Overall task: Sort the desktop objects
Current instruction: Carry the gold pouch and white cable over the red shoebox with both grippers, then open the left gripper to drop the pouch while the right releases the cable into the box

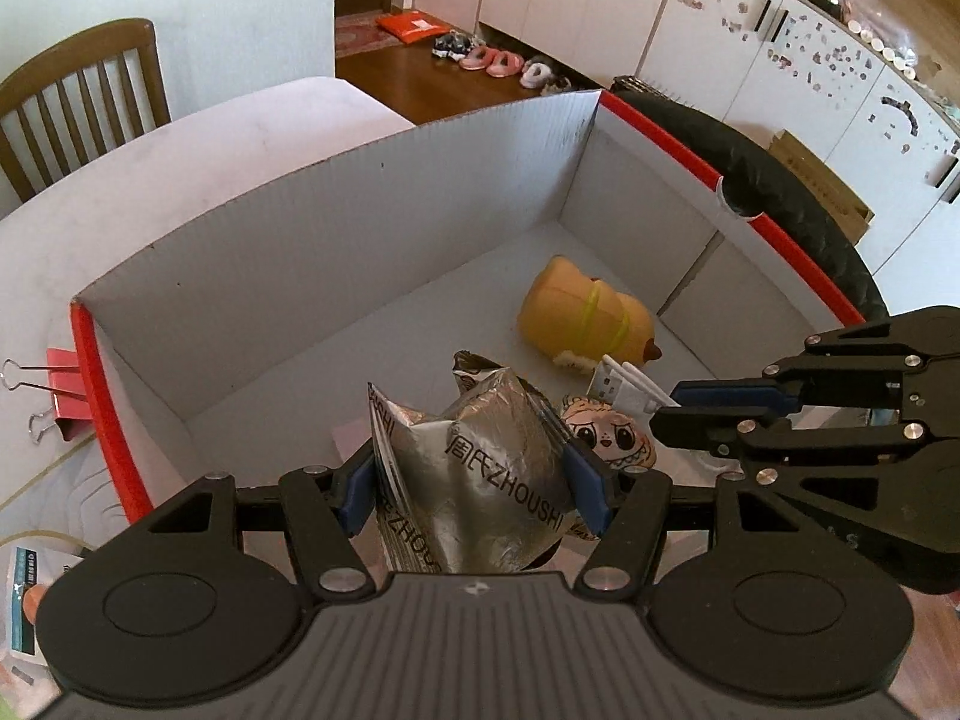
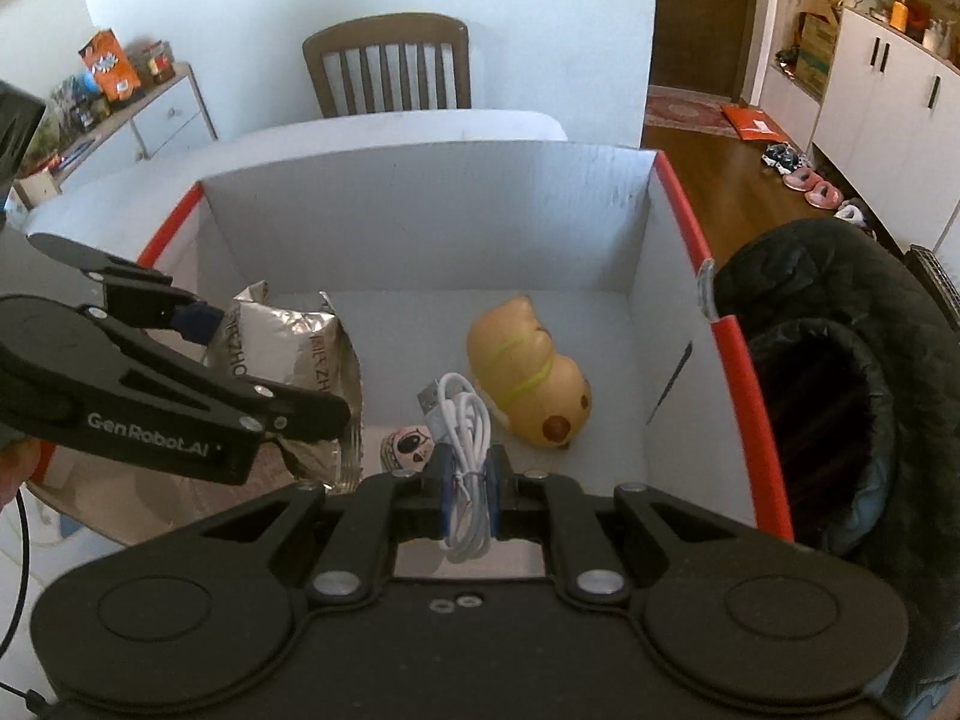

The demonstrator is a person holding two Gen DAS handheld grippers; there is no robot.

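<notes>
My left gripper (image 1: 474, 474) has its jaws clamped on a crinkled silver foil snack packet (image 1: 480, 468), held above the near end of the white cardboard box (image 1: 336, 228) with the red-taped rim; my right gripper (image 2: 467, 501) has its jaws pinched tight around a coiled white USB cable (image 2: 462, 420), also held over the box's near edge, just to the right of the packet. Neither load is released yet, so I judge both are at the drop stage. Already lying on the box floor are a yellow squishy duck-like toy (image 2: 528, 378) toward the right wall and, nearer to me, a small round cartoon-face charm (image 1: 609, 432) just below my jaws. So two things look sorted, two more are about to join them. Outside the box, a red binder clip (image 1: 63, 393) lies on the worktop (image 1: 180, 144) just beside the left wall, and a printed packet (image 1: 27, 606) shows at the lower left edge of the left wrist view; both may remain to be sorted. The foil packet reads "周氏ZHOUSHI" in black, and the left gripper's arm, seen from the right wrist, carries "GenRobot.AI". A black padded jacket (image 2: 840, 390) is draped beside the box's right wall.
</notes>
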